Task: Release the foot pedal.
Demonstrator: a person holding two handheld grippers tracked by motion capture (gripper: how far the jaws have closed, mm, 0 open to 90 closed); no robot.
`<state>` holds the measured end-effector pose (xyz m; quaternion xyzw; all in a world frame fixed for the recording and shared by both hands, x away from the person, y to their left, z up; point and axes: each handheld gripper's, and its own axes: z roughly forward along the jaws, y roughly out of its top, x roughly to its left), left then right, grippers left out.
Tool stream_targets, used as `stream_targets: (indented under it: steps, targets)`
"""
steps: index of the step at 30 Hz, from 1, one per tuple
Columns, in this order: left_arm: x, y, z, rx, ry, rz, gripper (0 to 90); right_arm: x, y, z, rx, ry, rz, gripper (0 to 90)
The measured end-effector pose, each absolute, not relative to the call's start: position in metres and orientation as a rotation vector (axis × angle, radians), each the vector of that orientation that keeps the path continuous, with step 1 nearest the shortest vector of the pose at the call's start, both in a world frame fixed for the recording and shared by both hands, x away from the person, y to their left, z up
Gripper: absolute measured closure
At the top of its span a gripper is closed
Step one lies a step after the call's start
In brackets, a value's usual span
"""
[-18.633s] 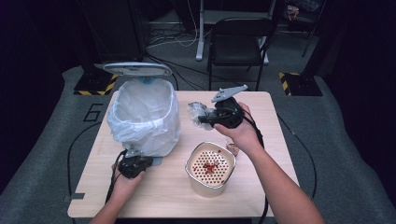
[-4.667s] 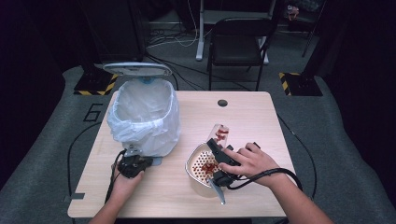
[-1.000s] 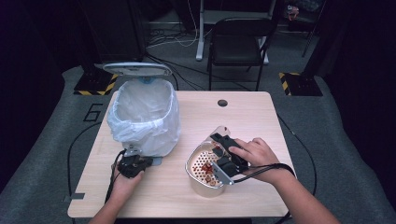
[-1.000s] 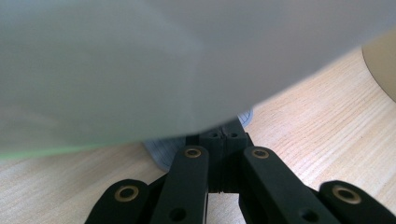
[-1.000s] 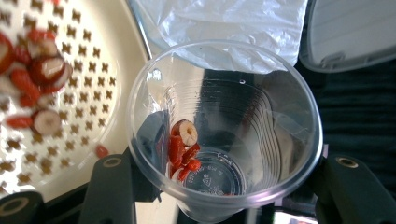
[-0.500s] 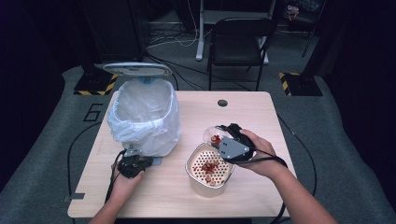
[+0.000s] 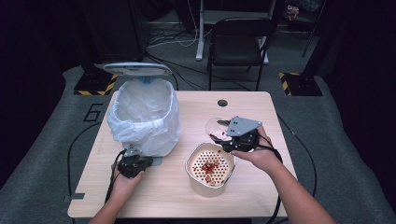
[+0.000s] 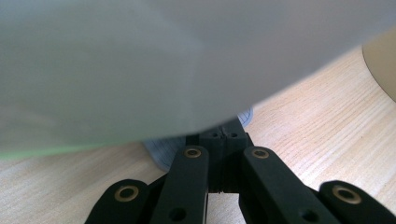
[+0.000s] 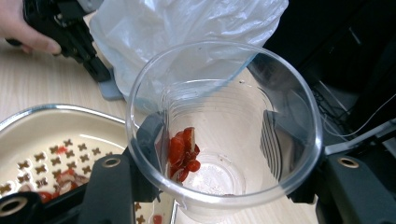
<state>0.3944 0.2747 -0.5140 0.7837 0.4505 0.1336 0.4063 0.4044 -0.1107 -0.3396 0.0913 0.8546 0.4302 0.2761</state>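
The right claw (image 7: 223,135) grips a clear cup (image 7: 215,128) just beyond the strainer bowl (image 7: 196,175), beside the lined bin (image 7: 144,116).

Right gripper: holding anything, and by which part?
Yes: the right gripper clamps the clear plastic cup across its side wall, one jaw on either side, below the rim.

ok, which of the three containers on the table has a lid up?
The white bag-lined bin at the left, its grey lid raised behind it. The clear plastic cup in the right claw and the cream strainer pot are lidless.
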Motion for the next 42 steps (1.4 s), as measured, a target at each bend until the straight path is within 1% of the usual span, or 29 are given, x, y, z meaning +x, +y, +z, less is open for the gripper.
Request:
stream_targets:
  steps: [8,19,35,42]
  targets:
    - [0.394,0.275,-0.514,1.979,1.138,0.336,90.0,0.414,-0.11,-0.327,0.364,2.319,1.277,42.3]
    - [0.395,0.276,-0.514,1.993,1.133,0.339,90.0,0.423,-0.1,-0.311,0.453,2.347,1.339,42.3]
    - [0.395,0.275,-0.514,1.973,1.14,0.329,90.0,0.436,-0.065,-0.27,0.529,2.378,1.389,42.1]
    - [0.395,0.276,-0.514,1.987,1.138,0.351,90.0,0.445,-0.049,-0.261,0.529,2.379,1.418,41.7]
